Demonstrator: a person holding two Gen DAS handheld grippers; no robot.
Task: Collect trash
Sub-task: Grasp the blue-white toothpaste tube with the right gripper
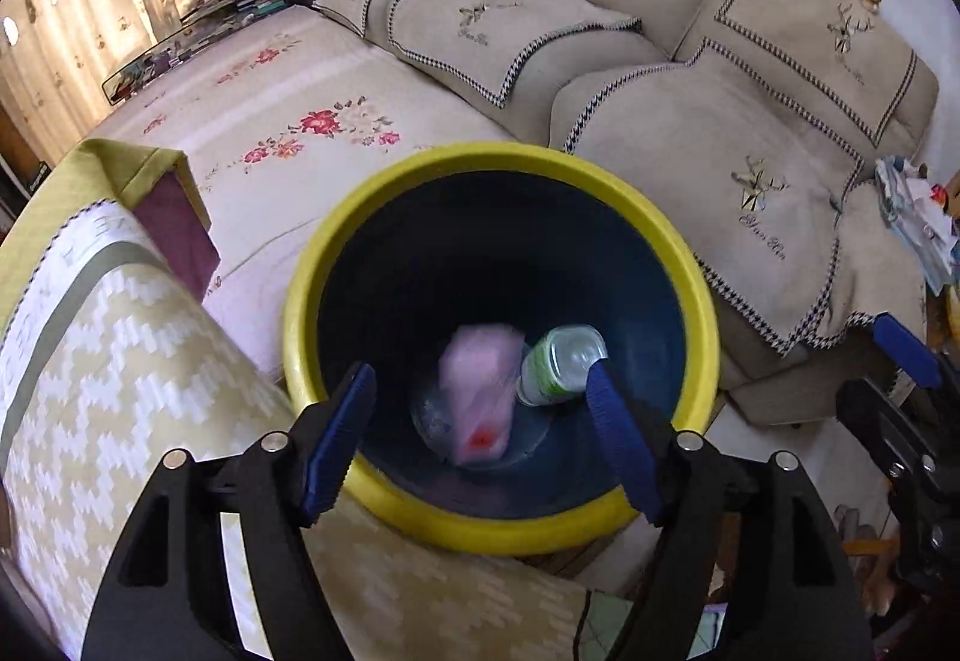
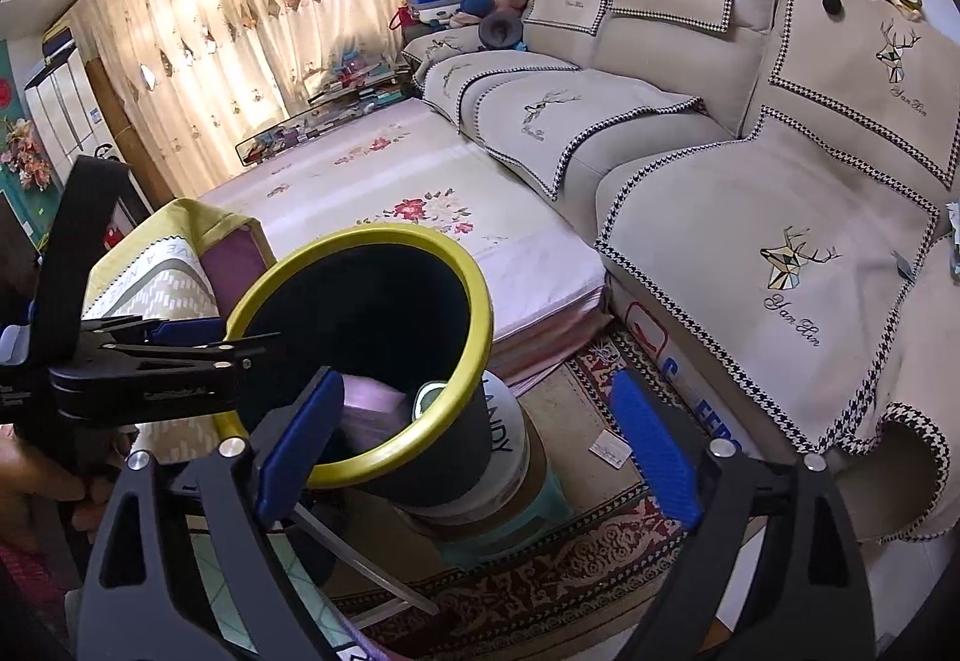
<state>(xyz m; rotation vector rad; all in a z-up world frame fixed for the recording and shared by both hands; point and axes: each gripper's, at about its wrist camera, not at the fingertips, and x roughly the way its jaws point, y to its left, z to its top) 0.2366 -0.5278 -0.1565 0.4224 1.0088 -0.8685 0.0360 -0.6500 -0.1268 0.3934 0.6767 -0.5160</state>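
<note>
Round dark-blue plastic bin with thick yellow rim [image 1: 699,265], centre of left wrist view, lower left-centre in right wrist view [image 2: 480,325]; stands raised on a pale cylindrical container with a teal base [image 2: 516,487]. Inside, at bottom: blurred pink soft plastic packet with a red spot [image 1: 480,391], apparently falling or just landed, beside a clear plastic bottle with green-white label [image 1: 555,364] lying on its side, touching or nearly touching the packet. Something clear and flat under the packet, not identifiable.

Left gripper [image 1: 480,436] directly above bin mouth, blue pads spread wide, nothing between them. Right gripper [image 2: 474,451] just beside bin on its right, jaws spread wide too, empty.

Handling, judged: packet light, limp, crinkly, likely slippery; pinch across a bunched middle rather than a loose edge. Bottle light, empty-looking, thin-walled, dents easily, rolls; take across the labelled body, moderate squeeze. Bin stiff, light, perched high, so could tip if rim gets knocked.

Around: patterned yellow-green tablecloth [image 1: 120,361] lower left, floral pink-white mat [image 1: 288,121] above, beige fabric sofa with houndstooth-trimmed covers [image 1: 750,151] right and top, patterned rug [image 2: 588,553] under bin stand.
</note>
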